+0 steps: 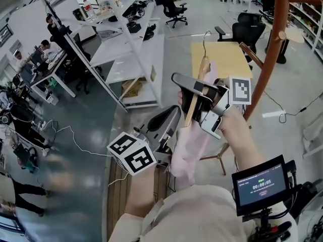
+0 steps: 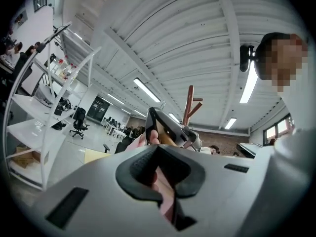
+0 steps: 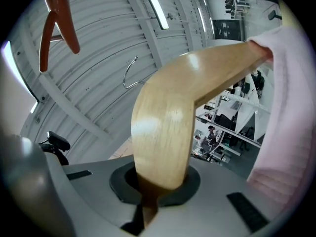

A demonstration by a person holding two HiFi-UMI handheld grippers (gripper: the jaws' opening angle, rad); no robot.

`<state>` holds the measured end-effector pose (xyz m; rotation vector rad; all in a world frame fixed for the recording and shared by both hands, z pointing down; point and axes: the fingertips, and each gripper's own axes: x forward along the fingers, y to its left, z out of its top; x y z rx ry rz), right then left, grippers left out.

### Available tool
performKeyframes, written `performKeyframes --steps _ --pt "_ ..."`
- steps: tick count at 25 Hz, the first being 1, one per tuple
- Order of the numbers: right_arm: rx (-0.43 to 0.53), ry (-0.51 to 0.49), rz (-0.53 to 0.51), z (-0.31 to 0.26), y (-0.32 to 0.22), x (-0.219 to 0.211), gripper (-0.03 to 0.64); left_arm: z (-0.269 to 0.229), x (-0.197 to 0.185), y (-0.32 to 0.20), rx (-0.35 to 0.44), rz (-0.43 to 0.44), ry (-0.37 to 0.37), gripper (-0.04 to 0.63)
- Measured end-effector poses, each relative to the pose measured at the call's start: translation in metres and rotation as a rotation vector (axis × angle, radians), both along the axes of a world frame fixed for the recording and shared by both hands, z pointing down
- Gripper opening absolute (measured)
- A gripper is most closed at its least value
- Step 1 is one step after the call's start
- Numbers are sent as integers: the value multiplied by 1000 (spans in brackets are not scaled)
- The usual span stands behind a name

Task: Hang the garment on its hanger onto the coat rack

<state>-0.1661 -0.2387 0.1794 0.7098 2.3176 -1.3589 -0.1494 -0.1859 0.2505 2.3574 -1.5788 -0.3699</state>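
Note:
A wooden hanger (image 1: 196, 92) with a metal hook (image 1: 204, 38) carries a pale pink garment (image 1: 194, 142) that droops below it. My right gripper (image 1: 202, 101) is shut on the hanger's wooden arm (image 3: 168, 127), and the hook (image 3: 129, 74) points up beyond it. My left gripper (image 1: 171, 127) sits lower left, shut on a fold of the pink garment (image 2: 165, 194). The reddish-brown coat rack pole (image 1: 270, 44) rises just right of the hanger. Its pegs (image 3: 59, 23) show up and to the left in the right gripper view. The hook hangs free of the rack.
A yellow tabletop (image 1: 222, 57) lies behind the hanger. Black office chairs (image 1: 250, 32) stand beyond it. White shelving (image 1: 131, 49) runs along the left, with people at desks (image 1: 30, 69) farther left. A small screen (image 1: 260, 185) sits at the person's right side.

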Motion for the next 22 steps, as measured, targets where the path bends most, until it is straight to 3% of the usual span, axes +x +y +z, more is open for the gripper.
performKeyframes --steps 15,22 --pt "-48 -10 195 21 -63 59 12 19 53 -42 -41 153 -12 6" --pt "-91 36 260 39 -77 76 12 26 73 -49 -60 203 0 6"
